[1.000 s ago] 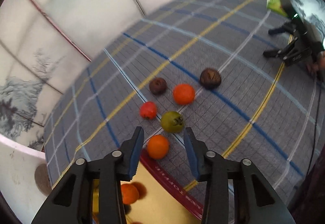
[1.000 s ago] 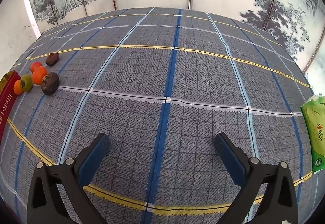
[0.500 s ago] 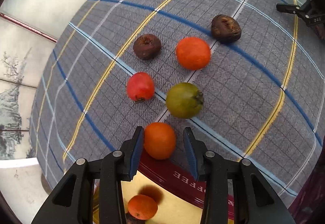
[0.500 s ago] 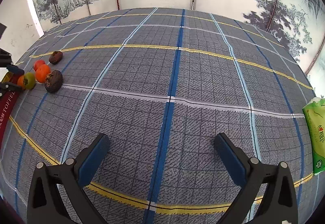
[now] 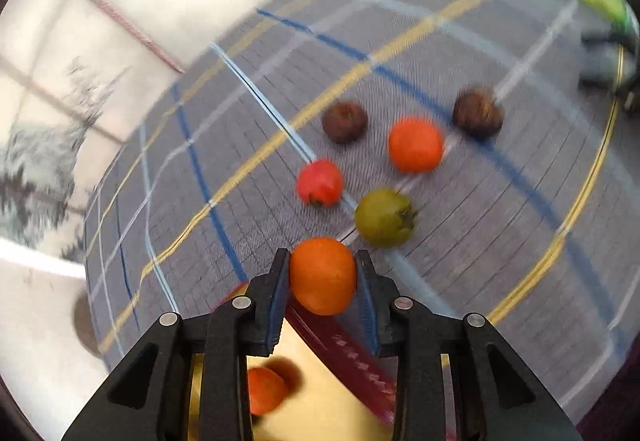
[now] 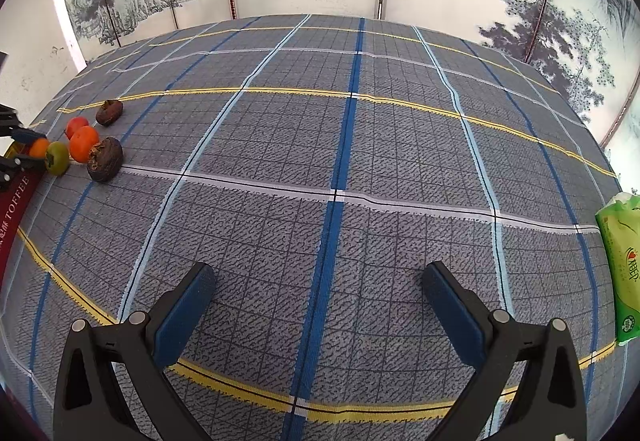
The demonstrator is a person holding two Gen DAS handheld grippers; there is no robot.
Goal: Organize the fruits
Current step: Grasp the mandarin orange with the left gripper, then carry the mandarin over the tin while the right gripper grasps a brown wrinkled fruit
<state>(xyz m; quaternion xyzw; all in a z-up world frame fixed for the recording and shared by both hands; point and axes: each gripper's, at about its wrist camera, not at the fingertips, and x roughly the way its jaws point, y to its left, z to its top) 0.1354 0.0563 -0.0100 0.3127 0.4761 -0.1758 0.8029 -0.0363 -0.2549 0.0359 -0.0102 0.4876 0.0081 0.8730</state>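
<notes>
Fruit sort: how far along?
Done: one orange fruit already lies in the toffee tin. In hand: the left gripper is shut on a second orange at the tin's rim. Left: five fruits on the cloth, namely red, green, orange and two brown. The right gripper is open, holding nothing.

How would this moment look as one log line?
left hand-held gripper: shut on orange fruit | right hand-held gripper: open, idle | tin: one fruit inside
</notes>
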